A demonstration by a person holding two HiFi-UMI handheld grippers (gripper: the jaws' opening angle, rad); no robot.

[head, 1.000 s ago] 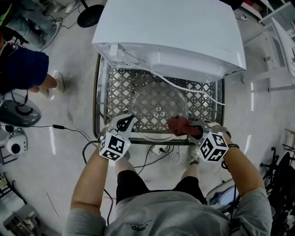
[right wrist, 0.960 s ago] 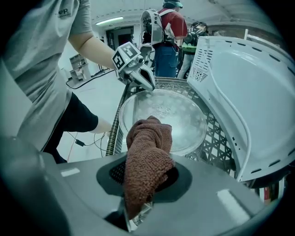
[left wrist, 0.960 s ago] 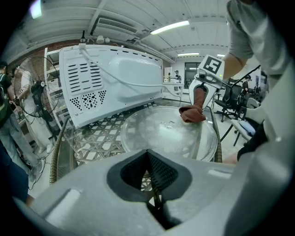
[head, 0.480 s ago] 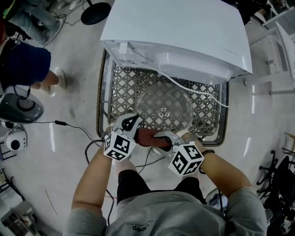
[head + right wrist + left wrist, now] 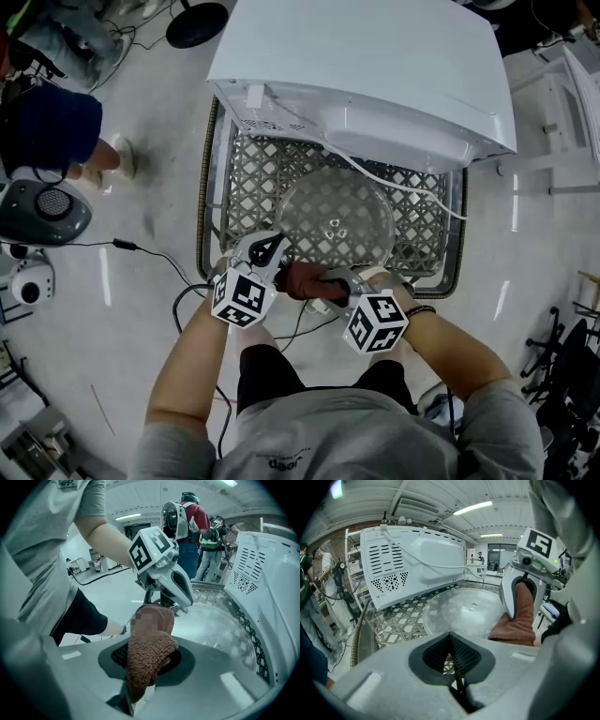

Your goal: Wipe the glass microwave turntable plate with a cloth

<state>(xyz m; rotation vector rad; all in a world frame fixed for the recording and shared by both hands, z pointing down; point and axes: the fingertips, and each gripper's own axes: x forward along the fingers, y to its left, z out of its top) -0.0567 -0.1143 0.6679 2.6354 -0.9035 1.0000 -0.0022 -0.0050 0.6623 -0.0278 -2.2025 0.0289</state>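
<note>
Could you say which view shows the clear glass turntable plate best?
The head view: almost all the clear glass turntable plate shows from above. The left gripper view sees it obliquely; the right gripper view, only part.

Rust-brown cloth [image 5: 305, 279]; clear glass turntable plate [image 5: 333, 214]; white microwave [image 5: 366, 66]; grey diamond-lattice table [image 5: 246, 183]; pale grey floor [image 5: 141, 178]; black cable [image 5: 150, 252].

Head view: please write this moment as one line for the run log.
left gripper: shut, beside brown cloth | right gripper: shut on brown cloth | brown cloth: at near rim of glass turntable plate
</note>
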